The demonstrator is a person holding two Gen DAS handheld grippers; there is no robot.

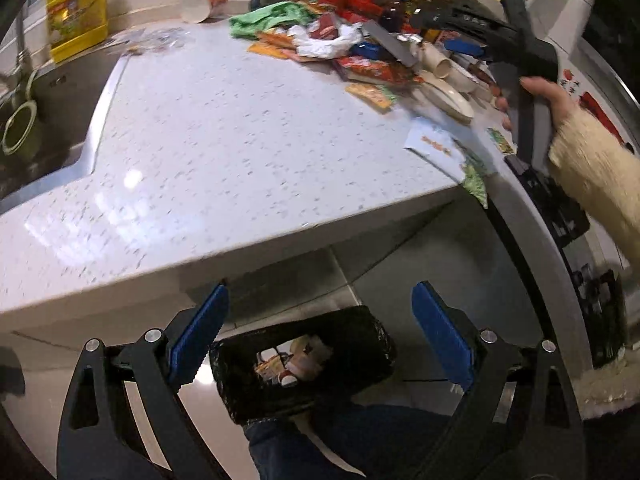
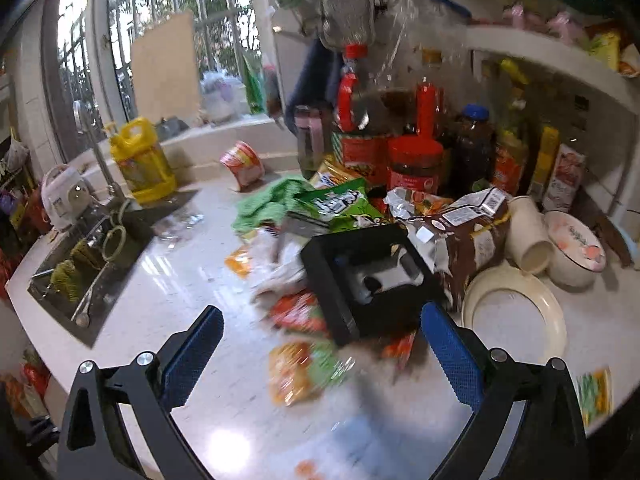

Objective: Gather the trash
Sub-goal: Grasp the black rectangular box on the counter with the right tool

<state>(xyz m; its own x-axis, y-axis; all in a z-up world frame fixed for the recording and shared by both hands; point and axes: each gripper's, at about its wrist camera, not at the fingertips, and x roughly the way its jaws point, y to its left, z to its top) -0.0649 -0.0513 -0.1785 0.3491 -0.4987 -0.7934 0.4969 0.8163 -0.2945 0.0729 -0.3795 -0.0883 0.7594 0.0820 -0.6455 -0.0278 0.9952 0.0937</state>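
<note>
Left tongs (image 1: 318,322) spread empty above bin (image 1: 304,364), right tongs (image 2: 322,350) spread, tilted over counter (image 2: 192,288)

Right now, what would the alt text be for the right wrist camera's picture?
An open two-finger tool, holding nothing, hangs over a white counter strewn with snack wrappers and a black tray. A plate and cup lie to the right, a sink and yellow jug to the left.
</note>
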